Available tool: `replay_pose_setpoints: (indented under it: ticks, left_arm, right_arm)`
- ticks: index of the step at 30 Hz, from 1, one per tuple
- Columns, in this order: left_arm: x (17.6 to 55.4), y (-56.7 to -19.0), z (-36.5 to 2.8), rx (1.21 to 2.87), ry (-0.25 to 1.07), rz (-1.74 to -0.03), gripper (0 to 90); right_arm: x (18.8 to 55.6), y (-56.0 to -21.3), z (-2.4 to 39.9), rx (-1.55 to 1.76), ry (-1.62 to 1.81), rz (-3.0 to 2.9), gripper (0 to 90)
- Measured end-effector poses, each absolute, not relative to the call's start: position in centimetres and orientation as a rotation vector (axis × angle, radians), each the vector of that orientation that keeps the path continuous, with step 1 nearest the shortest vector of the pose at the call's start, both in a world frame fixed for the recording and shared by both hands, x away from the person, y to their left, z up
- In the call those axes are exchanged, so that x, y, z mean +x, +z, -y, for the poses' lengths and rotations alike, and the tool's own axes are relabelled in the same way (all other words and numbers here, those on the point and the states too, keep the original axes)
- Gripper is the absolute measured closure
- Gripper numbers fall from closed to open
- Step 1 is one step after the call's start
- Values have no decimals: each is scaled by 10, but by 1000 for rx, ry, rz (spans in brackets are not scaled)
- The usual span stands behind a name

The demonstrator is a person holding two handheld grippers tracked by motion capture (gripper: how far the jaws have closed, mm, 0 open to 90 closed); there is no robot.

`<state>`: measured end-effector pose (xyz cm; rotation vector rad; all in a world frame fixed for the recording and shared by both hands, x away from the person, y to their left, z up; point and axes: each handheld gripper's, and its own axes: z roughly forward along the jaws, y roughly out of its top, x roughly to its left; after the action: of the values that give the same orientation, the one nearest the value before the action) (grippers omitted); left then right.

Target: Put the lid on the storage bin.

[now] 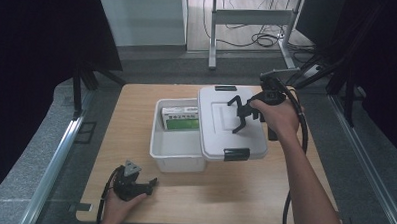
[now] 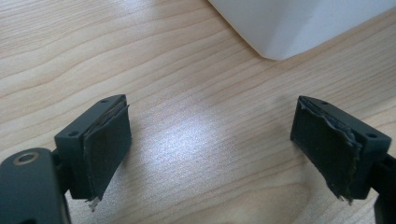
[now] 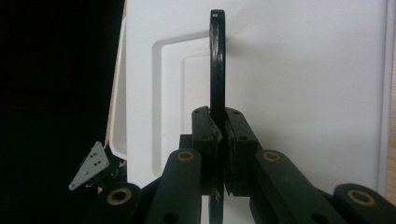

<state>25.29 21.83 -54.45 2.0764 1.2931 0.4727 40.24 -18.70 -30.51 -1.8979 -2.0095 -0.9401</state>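
Observation:
A white plastic box (image 1: 177, 152) stands open on the wooden table (image 1: 243, 193), and a green and white carton (image 1: 181, 118) lies in its far end. The white lid (image 1: 218, 135) (image 3: 299, 70), with a black clasp on its near and far edges, sits shifted right over the box's right side. My right gripper (image 1: 239, 117) (image 3: 218, 128) is shut on the lid's thin black handle (image 3: 217, 60), which stands upright between the pads. My left gripper (image 1: 151, 184) (image 2: 210, 140) rests open on the table near the front left, with only bare wood between its jaws.
The box's white corner (image 2: 289, 23) lies just ahead of the left gripper. Bare wood runs along the table's front and left. Beyond the table's far edge stand a metal frame (image 1: 250, 16) and floor cables (image 1: 261, 40). Dark curtains hang at both sides.

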Motion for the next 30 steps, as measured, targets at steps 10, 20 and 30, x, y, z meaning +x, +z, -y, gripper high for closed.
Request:
replay_pose_setpoints:
  ticks: [10,20,30]
  left_arm:
    - [253,-545,-218,2074,474,-1293,122]
    - [253,-545,-218,2074,474,-1293,122]
    - [253,-545,-218,2075,473,-1292,122]
  right_arm:
    - [406,-300,163,-1869,-924,2031,847]
    - [407,-301,143,-1863,-898,2031,848]
    - [410,-310,122,-1880,-845,2025,847]
